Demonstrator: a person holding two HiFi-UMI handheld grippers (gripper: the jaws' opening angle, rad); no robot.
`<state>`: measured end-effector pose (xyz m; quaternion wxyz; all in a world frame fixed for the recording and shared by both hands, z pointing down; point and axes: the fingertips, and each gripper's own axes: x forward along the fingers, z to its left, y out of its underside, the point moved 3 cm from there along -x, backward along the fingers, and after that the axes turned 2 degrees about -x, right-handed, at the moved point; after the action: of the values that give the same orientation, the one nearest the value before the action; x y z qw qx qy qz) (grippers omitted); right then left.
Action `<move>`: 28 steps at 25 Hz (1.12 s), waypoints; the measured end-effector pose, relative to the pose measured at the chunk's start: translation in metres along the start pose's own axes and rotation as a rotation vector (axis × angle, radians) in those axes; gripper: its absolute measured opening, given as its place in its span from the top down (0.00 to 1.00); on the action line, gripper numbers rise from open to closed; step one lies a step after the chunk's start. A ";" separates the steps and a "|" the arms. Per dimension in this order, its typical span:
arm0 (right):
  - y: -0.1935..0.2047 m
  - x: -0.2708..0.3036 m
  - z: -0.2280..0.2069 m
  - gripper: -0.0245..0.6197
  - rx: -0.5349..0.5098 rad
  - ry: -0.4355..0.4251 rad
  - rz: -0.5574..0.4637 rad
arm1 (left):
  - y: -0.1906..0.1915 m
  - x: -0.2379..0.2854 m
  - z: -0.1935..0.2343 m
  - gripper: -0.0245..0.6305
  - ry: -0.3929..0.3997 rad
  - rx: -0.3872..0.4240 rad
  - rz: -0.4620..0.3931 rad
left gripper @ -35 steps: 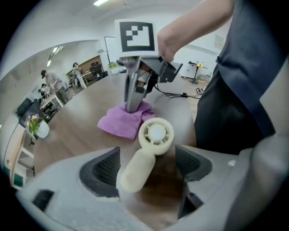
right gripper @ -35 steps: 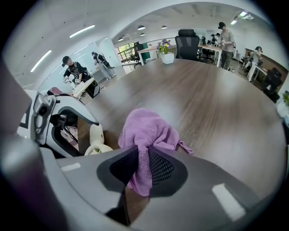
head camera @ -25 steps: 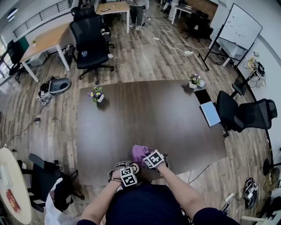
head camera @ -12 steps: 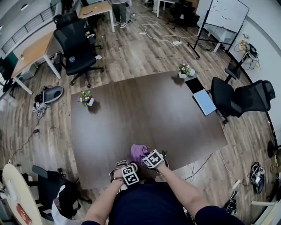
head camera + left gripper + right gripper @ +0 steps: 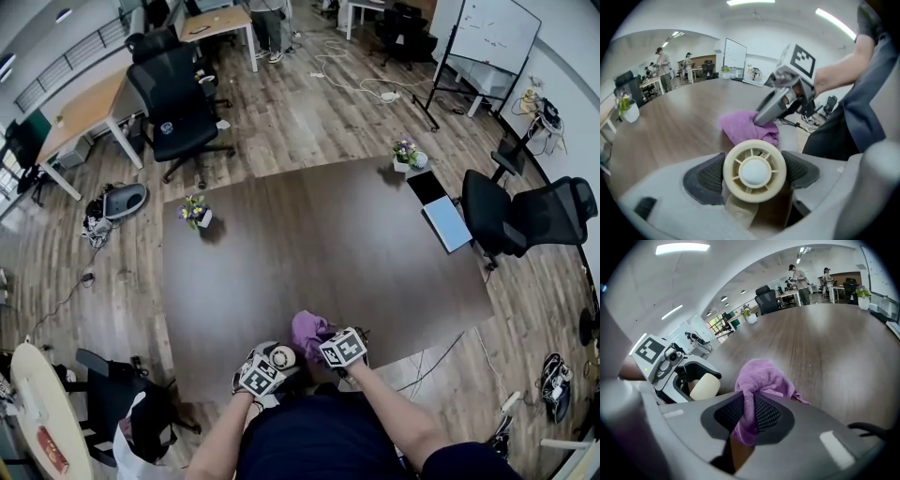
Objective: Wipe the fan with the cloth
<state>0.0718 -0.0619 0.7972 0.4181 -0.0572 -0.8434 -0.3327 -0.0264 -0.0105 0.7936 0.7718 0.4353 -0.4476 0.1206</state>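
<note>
A small cream fan (image 5: 754,170) with a round slatted head sits clamped between the dark pads of my left gripper (image 5: 753,174), its face turned toward the camera. In the head view the fan (image 5: 280,357) shows at the near table edge beside my left gripper (image 5: 269,366). My right gripper (image 5: 751,416) is shut on a purple cloth (image 5: 759,383), which bunches out in front of its jaws. That cloth (image 5: 308,329) lies just right of the fan, under my right gripper (image 5: 327,343). From the left gripper view the cloth (image 5: 743,129) rests on the table behind the fan, apart from it.
The dark wooden table (image 5: 328,244) stretches away from me. A flower pot (image 5: 198,213) stands at its far left, another (image 5: 406,155) at its far right, with a laptop (image 5: 441,216) on the right edge. Office chairs (image 5: 525,217) stand around.
My left gripper has risen and rolled with the fan, so the marker cube now tilts left. The right gripper with the cloth has shifted slightly right.
</note>
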 end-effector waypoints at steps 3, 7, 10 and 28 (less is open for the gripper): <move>-0.007 -0.005 0.016 0.85 -0.027 -0.044 -0.037 | -0.008 -0.014 0.002 0.39 0.012 -0.047 -0.083; -0.037 -0.022 0.045 0.85 -0.046 -0.141 -0.153 | -0.013 -0.026 0.002 0.39 0.008 -0.019 -0.117; -0.057 -0.037 0.072 0.85 -0.099 -0.230 -0.189 | -0.022 -0.038 0.006 0.39 -0.014 -0.057 -0.179; -0.117 -0.127 0.153 0.85 -0.451 -0.338 -0.337 | -0.097 -0.116 -0.011 0.39 -0.021 -0.085 -0.446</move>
<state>0.0076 -0.0368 0.5773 0.1878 -0.0623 -0.8035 -0.5615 -0.0299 -0.0358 0.6441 0.7923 0.4918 -0.3530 -0.0764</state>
